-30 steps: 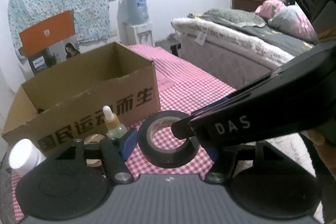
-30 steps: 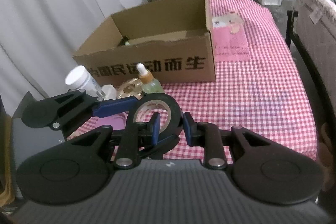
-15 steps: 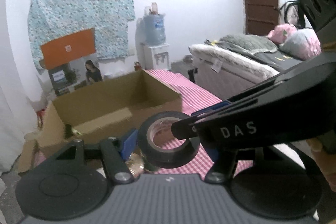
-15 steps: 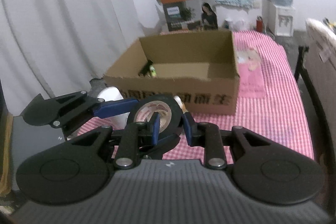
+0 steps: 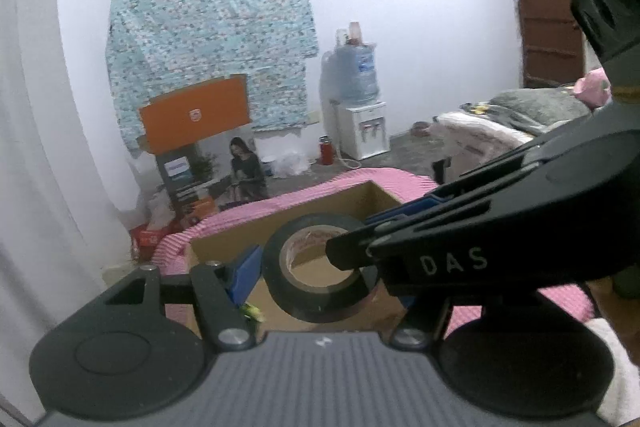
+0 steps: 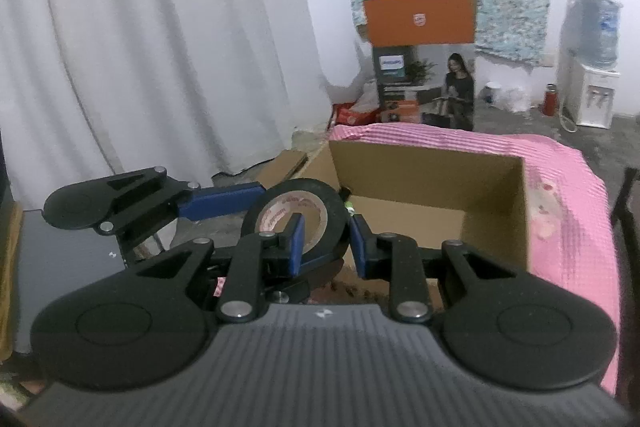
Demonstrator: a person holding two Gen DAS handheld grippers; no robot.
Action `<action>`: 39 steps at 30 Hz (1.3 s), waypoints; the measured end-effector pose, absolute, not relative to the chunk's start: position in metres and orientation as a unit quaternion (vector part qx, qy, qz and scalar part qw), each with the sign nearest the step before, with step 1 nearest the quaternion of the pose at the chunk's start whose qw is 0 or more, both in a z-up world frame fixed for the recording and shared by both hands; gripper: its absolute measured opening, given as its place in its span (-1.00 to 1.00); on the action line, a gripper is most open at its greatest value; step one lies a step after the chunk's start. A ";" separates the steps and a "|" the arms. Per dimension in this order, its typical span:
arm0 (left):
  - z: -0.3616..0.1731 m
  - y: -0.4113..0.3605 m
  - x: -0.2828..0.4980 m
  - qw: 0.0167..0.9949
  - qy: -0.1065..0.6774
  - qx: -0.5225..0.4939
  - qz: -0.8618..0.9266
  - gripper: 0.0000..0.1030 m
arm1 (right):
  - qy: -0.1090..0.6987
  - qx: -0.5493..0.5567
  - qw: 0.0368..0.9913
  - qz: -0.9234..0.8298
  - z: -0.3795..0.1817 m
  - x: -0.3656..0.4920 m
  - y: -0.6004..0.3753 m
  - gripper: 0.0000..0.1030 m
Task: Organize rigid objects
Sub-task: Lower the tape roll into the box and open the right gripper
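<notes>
Two hand-held grippers share one black roll of tape (image 6: 298, 221). The right gripper (image 6: 326, 241) is clenched on the roll's wall at about four o'clock — one blue pad inside the cardboard core, the other outside. The left gripper (image 5: 320, 279) spans the whole roll across its width; its blue pad (image 5: 246, 277) touches the rim at nine o'clock, the far pad is hidden behind the right gripper's black body, so a full two-sided clamp cannot be confirmed, though the roll sits snug between its jaws.

The roll hangs in the air, tilted, in front of the open cardboard box (image 6: 432, 179), which stands on a pink checked tablecloth (image 6: 568, 211). From the roll the box's opening lies at twelve to two o'clock.

The step in hand looks like carrying the roll to the box. Next, judging from this, both grippers need to travel forward over the near wall, then let go together so the roll drops flat inside.
</notes>
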State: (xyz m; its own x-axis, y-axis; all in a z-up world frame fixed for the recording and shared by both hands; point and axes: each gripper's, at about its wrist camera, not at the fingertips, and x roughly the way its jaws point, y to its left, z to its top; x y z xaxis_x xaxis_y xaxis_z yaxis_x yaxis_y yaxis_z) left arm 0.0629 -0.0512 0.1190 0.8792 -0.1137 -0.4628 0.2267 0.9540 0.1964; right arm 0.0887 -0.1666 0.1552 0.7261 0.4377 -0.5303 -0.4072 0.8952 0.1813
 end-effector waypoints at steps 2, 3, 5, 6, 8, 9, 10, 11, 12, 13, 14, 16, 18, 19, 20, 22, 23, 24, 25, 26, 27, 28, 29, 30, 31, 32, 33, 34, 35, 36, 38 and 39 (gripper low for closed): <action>0.122 -0.046 0.080 0.960 0.236 0.130 -0.081 0.31 | 0.304 0.026 0.923 0.236 0.160 0.108 -0.162 -0.52; 0.122 -0.044 0.088 0.958 0.241 0.134 -0.079 0.31 | 0.314 0.029 0.918 0.241 0.161 0.122 -0.160 -0.52; 0.120 -0.037 0.111 0.953 0.260 0.136 -0.077 0.31 | 0.337 0.042 0.907 0.248 0.159 0.152 -0.158 -0.52; 0.118 -0.034 0.123 0.949 0.274 0.135 -0.077 0.31 | 0.353 0.051 0.900 0.250 0.156 0.167 -0.156 -0.52; 0.110 -0.027 0.147 0.939 0.305 0.135 -0.081 0.31 | 0.382 0.064 0.887 0.249 0.148 0.197 -0.151 -0.52; 0.107 -0.023 0.159 0.933 0.324 0.132 -0.083 0.31 | 0.401 0.070 0.879 0.248 0.141 0.212 -0.148 -0.52; 0.100 -0.019 0.172 0.925 0.346 0.127 -0.086 0.31 | 0.418 0.077 0.871 0.248 0.134 0.225 -0.146 -0.52; 0.093 -0.016 0.184 0.917 0.368 0.123 -0.089 0.31 | 0.441 0.089 0.858 0.247 0.125 0.241 -0.145 -0.52; 0.086 -0.012 0.195 0.910 0.387 0.118 -0.092 0.31 | 0.461 0.100 0.847 0.247 0.115 0.256 -0.144 -0.51; 0.079 -0.009 0.205 0.902 0.406 0.115 -0.096 0.31 | 0.478 0.110 0.836 0.246 0.105 0.263 -0.145 -0.51; 0.072 -0.006 0.213 0.894 0.422 0.113 -0.098 0.31 | 0.496 0.121 0.824 0.244 0.095 0.273 -0.144 -0.51; 0.058 -0.002 0.232 0.876 0.458 0.106 -0.105 0.31 | 0.525 0.138 0.804 0.241 0.074 0.288 -0.143 -0.51; 0.043 0.001 0.245 0.860 0.488 0.102 -0.112 0.31 | 0.554 0.148 0.784 0.236 0.056 0.302 -0.141 -0.51; 0.038 0.002 0.250 0.853 0.500 0.101 -0.116 0.31 | 0.566 0.151 0.776 0.233 0.048 0.306 -0.141 -0.51; 0.033 0.002 0.254 0.845 0.512 0.100 -0.119 0.31 | 0.576 0.154 0.769 0.231 0.042 0.313 -0.140 -0.51; 0.022 0.005 0.262 0.832 0.532 0.096 -0.125 0.31 | 0.593 0.155 0.756 0.228 0.028 0.317 -0.142 -0.51; 0.017 0.005 0.266 0.825 0.543 0.093 -0.127 0.31 | 0.601 0.155 0.751 0.226 0.022 0.320 -0.143 -0.51; 0.013 0.005 0.268 0.818 0.554 0.090 -0.129 0.31 | 0.608 0.153 0.745 0.226 0.016 0.323 -0.143 -0.51; 0.008 0.006 0.271 0.810 0.565 0.083 -0.131 0.31 | 0.614 0.153 0.741 0.226 0.011 0.326 -0.144 -0.50; 0.004 0.007 0.274 0.803 0.576 0.076 -0.132 0.29 | 0.621 0.153 0.735 0.225 0.006 0.328 -0.144 -0.49; 0.001 0.008 0.276 0.796 0.586 0.069 -0.134 0.28 | 0.628 0.154 0.729 0.225 0.001 0.330 -0.144 -0.47; -0.002 0.009 0.278 0.789 0.596 0.064 -0.137 0.26 | 0.635 0.154 0.723 0.225 -0.003 0.332 -0.144 -0.46; -0.003 0.006 0.279 0.786 0.600 0.063 -0.137 0.26 | 0.640 0.155 0.718 0.226 -0.008 0.334 -0.144 -0.46; -0.004 0.005 0.280 0.784 0.602 0.067 -0.135 0.25 | 0.645 0.157 0.712 0.228 -0.011 0.335 -0.144 -0.44; -0.005 0.005 0.280 0.783 0.603 0.068 -0.135 0.26 | 0.648 0.157 0.710 0.229 -0.013 0.339 -0.145 -0.43; -0.005 0.003 0.285 0.783 0.604 0.069 -0.135 0.28 | 0.650 0.158 0.707 0.229 -0.015 0.342 -0.145 -0.43; -0.004 0.003 0.285 0.783 0.604 0.069 -0.134 0.29 | 0.651 0.160 0.705 0.230 -0.017 0.343 -0.144 -0.42; -0.003 0.003 0.286 0.783 0.603 0.069 -0.133 0.34 | 0.652 0.160 0.705 0.229 -0.018 0.345 -0.144 -0.40; -0.002 0.002 0.286 0.784 0.602 0.070 -0.134 0.38 | 0.652 0.161 0.705 0.229 -0.018 0.346 -0.143 -0.39; -0.001 0.001 0.288 0.784 0.602 0.072 -0.133 0.39 | 0.651 0.163 0.705 0.231 -0.018 0.346 -0.142 -0.35; 0.003 0.000 0.286 0.792 0.592 0.082 -0.127 0.43 | 0.644 0.169 0.709 0.234 -0.010 0.342 -0.147 -0.24; 0.005 0.000 0.285 0.798 0.584 0.088 -0.124 0.46 | 0.637 0.170 0.714 0.235 -0.005 0.340 -0.149 -0.14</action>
State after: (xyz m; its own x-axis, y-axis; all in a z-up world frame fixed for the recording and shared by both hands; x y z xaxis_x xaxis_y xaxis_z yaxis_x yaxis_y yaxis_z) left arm 0.2849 -0.0001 0.0052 0.2879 -0.0956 -0.9529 0.3016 0.9534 -0.0046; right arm 0.3400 -0.1489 -0.0052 0.0785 0.5522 -0.8300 -0.1180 0.8318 0.5423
